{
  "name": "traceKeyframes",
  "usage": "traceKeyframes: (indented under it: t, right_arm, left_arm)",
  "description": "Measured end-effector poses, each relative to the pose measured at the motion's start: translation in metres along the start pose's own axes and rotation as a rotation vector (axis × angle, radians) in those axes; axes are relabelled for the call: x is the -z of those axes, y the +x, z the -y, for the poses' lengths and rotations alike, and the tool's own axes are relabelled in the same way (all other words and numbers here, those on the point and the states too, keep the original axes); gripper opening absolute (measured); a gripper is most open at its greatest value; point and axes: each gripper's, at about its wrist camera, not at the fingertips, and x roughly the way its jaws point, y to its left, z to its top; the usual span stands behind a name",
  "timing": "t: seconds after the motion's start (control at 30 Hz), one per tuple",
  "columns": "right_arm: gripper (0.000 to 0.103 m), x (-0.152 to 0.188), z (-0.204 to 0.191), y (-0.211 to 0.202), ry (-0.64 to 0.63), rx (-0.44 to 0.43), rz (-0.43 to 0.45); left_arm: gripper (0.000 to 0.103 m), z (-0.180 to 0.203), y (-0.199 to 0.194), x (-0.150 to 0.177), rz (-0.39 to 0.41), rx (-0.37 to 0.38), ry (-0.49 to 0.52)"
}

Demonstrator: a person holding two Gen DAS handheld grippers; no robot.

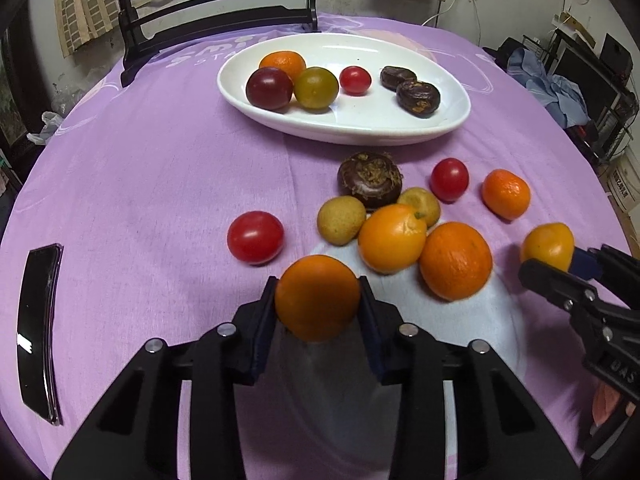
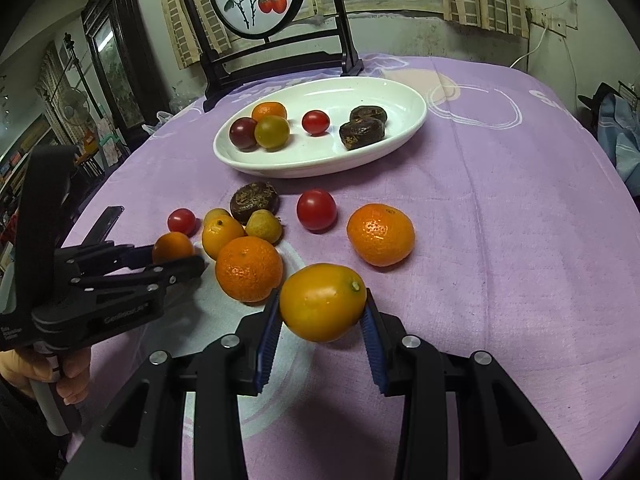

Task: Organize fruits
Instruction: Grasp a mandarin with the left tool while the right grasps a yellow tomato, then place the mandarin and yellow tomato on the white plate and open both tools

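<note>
Fruit lies scattered on a lilac cloth (image 1: 152, 184) of soft, faintly woven fabric, in front of a glossy white oval dish (image 1: 448, 120). Six pieces sit in the dish: one dimpled orange mandarin (image 1: 285, 62), one dark maroon tomato (image 1: 269, 88), one olive-green tomato (image 1: 316, 87), one small shiny red tomato (image 1: 354, 79) and, apart to the side, two flattened, dark brown, rough-skinned water chestnuts (image 1: 408, 88). Nearer than the dish, loose on the cloth, are a third water chestnut (image 1: 370, 178) with a fibrous crown, two smooth red tomatoes (image 1: 255, 237) (image 1: 449, 179), two dull yellow-tan round fruits (image 1: 341, 220) (image 1: 420, 205), one oval glossy kumquat (image 1: 391, 238) and two pebbly-skinned mandarins (image 1: 455, 260) (image 1: 506, 194). The left gripper (image 1: 318, 300), black with dark blue ribbed pads, is clenched on a small round orange fruit (image 1: 318, 298), nearest the camera and farthest from the dish, both pads pressing its sides. The right gripper (image 2: 322, 306) grasps an oval yellow-orange kumquat (image 2: 323, 302) with a small green stem scar, held between its ribbed blue pads, well short of the dish. A slim black glossy slab (image 1: 38, 332) lies far to the dish's left. Behind the dish stands a dark wooden stand (image 2: 280, 60) framing a round painted panel.
</note>
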Motion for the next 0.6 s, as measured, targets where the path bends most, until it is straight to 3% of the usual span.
traceKeyframes:
  t: [0.27, 0.6]
  right_arm:
    - [0.039, -0.007, -0.007, -0.013, -0.006, 0.001, 0.047]
    - [0.039, -0.062, -0.028, -0.028, -0.129, 0.005, 0.098]
  left_arm:
    - [0.038, -0.010, -0.038, 0.000, 0.059, 0.030, 0.005]
    - [0.038, -0.010, -0.054, -0.062, 0.140, 0.040, 0.046]
